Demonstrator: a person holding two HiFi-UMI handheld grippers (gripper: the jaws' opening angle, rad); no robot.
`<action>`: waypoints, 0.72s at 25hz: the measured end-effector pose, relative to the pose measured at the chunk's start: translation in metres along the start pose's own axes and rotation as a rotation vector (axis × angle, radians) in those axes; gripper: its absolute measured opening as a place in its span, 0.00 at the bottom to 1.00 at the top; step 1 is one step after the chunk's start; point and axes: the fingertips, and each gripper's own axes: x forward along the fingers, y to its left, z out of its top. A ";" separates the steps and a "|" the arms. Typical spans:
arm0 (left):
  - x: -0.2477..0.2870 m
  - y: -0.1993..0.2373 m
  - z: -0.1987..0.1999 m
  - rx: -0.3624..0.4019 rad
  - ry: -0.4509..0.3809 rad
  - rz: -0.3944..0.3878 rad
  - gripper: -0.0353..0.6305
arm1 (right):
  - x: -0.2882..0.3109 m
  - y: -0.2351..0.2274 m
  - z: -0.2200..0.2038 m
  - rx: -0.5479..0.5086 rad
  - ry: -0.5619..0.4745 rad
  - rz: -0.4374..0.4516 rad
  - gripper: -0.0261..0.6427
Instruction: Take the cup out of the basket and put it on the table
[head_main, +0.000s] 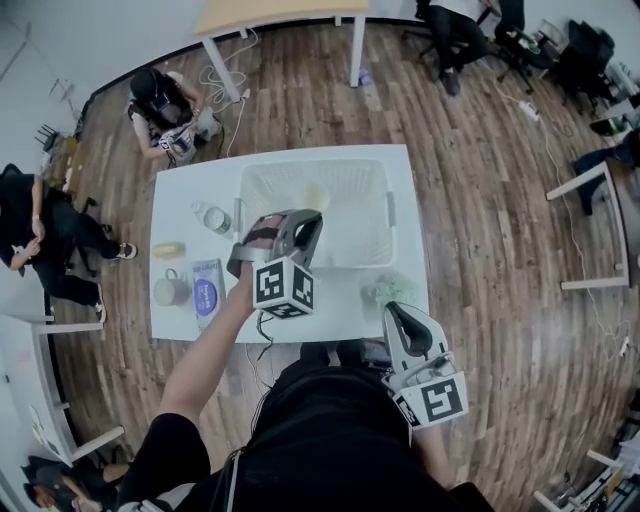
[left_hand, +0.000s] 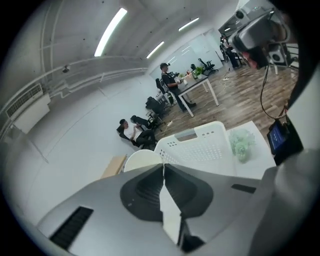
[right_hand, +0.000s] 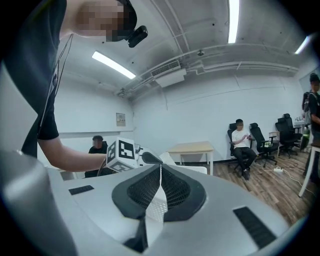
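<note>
A pale round cup (head_main: 316, 196) hangs over the white basket (head_main: 386, 232) in the head view, right at the tip of my left gripper (head_main: 311, 221). In the left gripper view the cup's rim (left_hand: 140, 159) shows just behind the closed jaws of the left gripper (left_hand: 162, 168), which pinch its wall, with the basket (left_hand: 210, 146) below. My right gripper (head_main: 404, 322) is shut and holds nothing, low at the white table's (head_main: 190, 190) front right edge. In its own view the right gripper (right_hand: 160, 171) points level across the room.
On the table left of the basket lie a clear bottle (head_main: 212, 218), a yellow item (head_main: 168, 250), a round tin (head_main: 170, 291) and a blue-labelled packet (head_main: 206, 291). A green fluffy thing (head_main: 386, 290) sits in front of the basket. People sit around the room.
</note>
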 end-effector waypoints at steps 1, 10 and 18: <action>-0.014 0.002 0.003 -0.007 -0.007 0.022 0.08 | 0.002 0.002 0.001 -0.003 -0.003 0.010 0.08; -0.121 -0.013 -0.001 -0.088 -0.003 0.161 0.08 | 0.024 0.026 0.005 -0.014 -0.001 0.111 0.08; -0.175 -0.050 -0.057 -0.169 0.199 0.204 0.08 | 0.042 0.038 0.004 -0.020 0.024 0.179 0.08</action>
